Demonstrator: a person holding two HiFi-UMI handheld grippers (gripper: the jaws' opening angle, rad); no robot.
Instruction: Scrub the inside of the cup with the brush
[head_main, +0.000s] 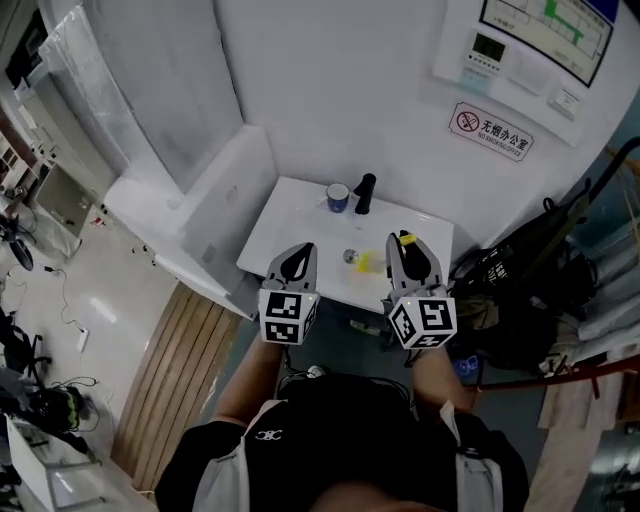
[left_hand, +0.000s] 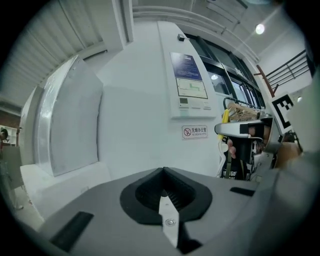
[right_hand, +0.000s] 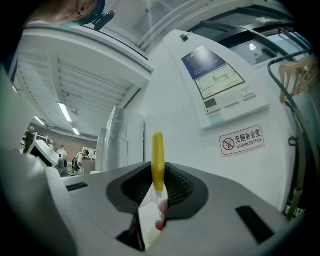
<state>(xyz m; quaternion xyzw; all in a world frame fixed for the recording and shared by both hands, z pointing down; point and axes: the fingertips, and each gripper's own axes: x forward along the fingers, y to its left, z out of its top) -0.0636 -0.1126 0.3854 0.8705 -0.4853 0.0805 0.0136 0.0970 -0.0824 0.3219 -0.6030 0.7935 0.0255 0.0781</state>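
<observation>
Risk: blue cup (head_main: 338, 197) stands unsteadied at the far side of the white counter (head_main: 285, 230), just beside a black container (head_main: 365, 193); judged liable to tip or slide if the brush (right_hand: 157, 155) enters first. Right hand-held gripper (head_main: 406, 243): jaws clamped on the brush's yellow handle, upright between them. Left hand-held gripper (head_main: 300, 255): jaws fully together, holding nothing; both short of the cup

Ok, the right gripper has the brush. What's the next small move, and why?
Probably reach the left gripper forward toward the blue cup, opening it on the way so it can steady the cup. Its jaws are together on nothing, while the right gripper is shut on the yellow brush. The cup stands untouched at the far side of the white table, beside a black object.
</observation>
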